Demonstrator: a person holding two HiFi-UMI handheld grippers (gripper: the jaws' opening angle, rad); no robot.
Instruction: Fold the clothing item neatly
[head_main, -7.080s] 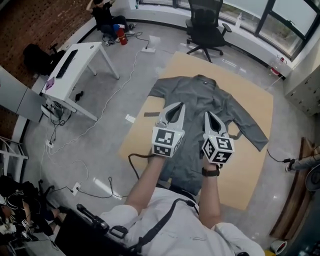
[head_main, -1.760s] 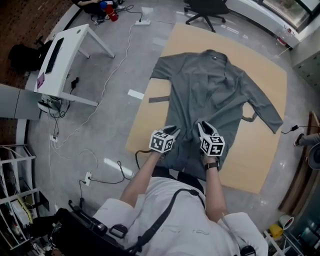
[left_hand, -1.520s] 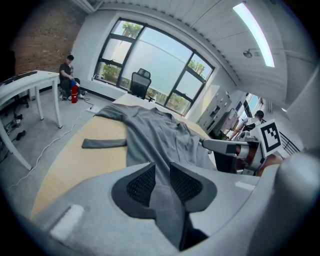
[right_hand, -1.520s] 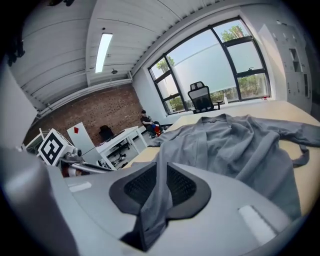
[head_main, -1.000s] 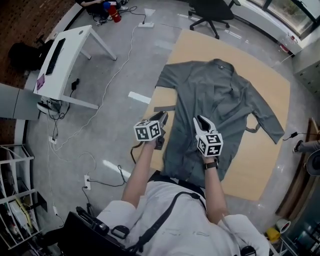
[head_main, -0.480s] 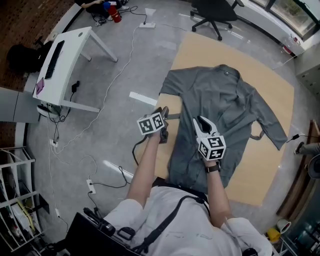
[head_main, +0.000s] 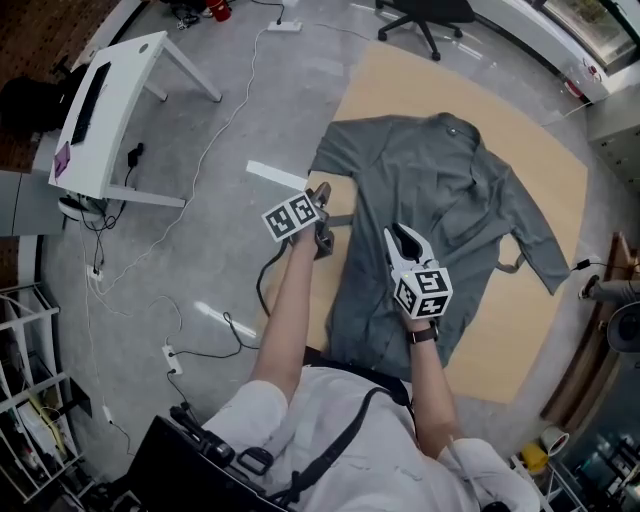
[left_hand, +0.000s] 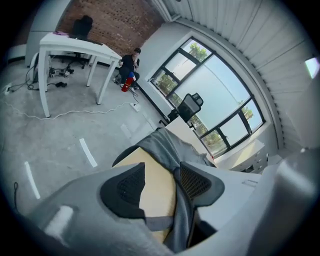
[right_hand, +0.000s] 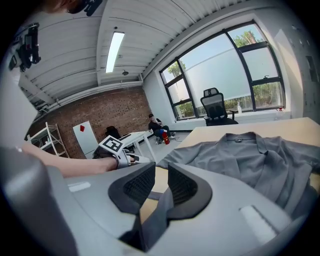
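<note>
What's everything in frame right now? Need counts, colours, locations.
coat: one, grey, spread on the board
board: one, tan, on the floor
desk: one, white, left of the board
office chair: one, black, beyond the board by the windows
tape strips: two, white, on the floor left of the board
person: one, dark clothes, sitting near the far windows
left gripper: one, grey, at the coat's left edge; jaws have just been opening, fabric loose between them
right gripper: one, grey, shut on a fold of the coat
</note>
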